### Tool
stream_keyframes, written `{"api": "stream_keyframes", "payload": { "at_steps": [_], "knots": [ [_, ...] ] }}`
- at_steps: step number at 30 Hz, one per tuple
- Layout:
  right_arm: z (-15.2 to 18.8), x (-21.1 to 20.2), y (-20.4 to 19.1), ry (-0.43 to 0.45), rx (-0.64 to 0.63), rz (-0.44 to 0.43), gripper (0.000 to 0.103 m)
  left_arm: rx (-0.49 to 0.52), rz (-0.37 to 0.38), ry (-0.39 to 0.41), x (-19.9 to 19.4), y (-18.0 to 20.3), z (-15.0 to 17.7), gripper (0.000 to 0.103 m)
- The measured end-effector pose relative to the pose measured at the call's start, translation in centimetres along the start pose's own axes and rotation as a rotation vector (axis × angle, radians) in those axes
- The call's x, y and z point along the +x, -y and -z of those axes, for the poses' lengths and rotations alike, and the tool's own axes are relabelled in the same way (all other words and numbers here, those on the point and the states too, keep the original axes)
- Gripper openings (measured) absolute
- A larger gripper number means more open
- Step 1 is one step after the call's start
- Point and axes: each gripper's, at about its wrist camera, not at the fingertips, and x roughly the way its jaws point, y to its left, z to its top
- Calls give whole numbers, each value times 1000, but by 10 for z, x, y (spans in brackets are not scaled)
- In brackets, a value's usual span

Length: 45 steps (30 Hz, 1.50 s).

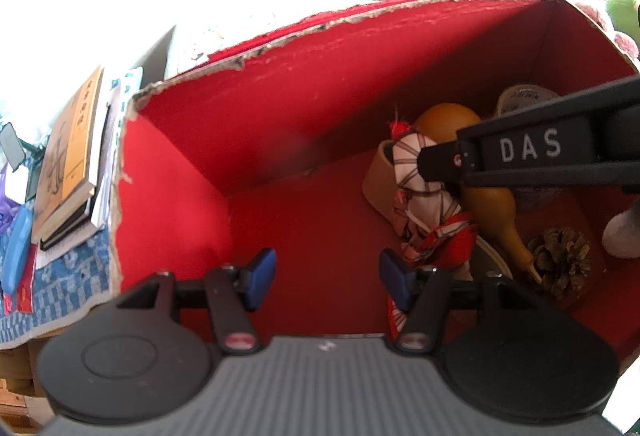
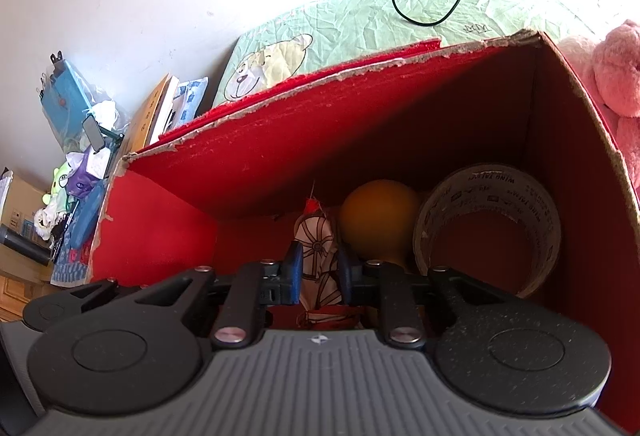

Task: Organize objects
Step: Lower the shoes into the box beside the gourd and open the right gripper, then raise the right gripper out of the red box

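Inside the red box (image 2: pixel 260 156), the right gripper (image 2: pixel 319 274) has its jaws nearly closed on a red-and-white cloth doll (image 2: pixel 318 252), pads pressing both sides, just beside the gourd (image 2: pixel 378 222) and tape roll (image 2: pixel 488 220). The left gripper (image 1: pixel 326 278) hangs half open and empty over the box's bare floor, torn rim (image 1: pixel 192 74) well apart.

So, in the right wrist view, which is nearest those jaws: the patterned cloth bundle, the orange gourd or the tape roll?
1. Patterned cloth bundle, between the jaws.
2. Orange gourd, just behind, to the right.
3. Tape roll, farther right, by the red box wall.
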Motion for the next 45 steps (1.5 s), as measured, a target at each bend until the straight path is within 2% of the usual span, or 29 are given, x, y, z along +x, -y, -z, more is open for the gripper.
{"api": "stream_keyframes", "payload": {
  "at_steps": [15, 19, 27, 29, 33, 35, 37, 40, 45],
  "knots": [
    [3, -3, -5, 30, -13, 18, 16, -3, -8, 1, -6, 3, -2, 64],
    [4, -7, -7, 59, -26, 47, 16, -1, -10, 3, -2, 4, -2, 64],
    [11, -29, -14, 176, -102, 137, 21, -4, -29, 24, 6, 5, -1, 65],
    [15, -37, -12, 216, -110, 163, 26, -4, -41, 38, 4, 7, -1, 66],
    [25, -53, -12, 280, -142, 213, 34, -57, -14, 53, -7, 2, -5, 68],
    [28, -64, -10, 312, -138, 216, 46, -66, -26, 67, -16, 2, -6, 68],
    [30, -76, -8, 342, -142, 205, 54, -63, -62, 90, -27, 6, -5, 68],
    [30, -88, -9, 353, -160, 175, 55, -92, -82, 106, -41, 2, -3, 72],
    [29, -102, -8, 290, -153, 74, 54, -178, -116, 109, -70, -5, 6, 74]
  ]
}}
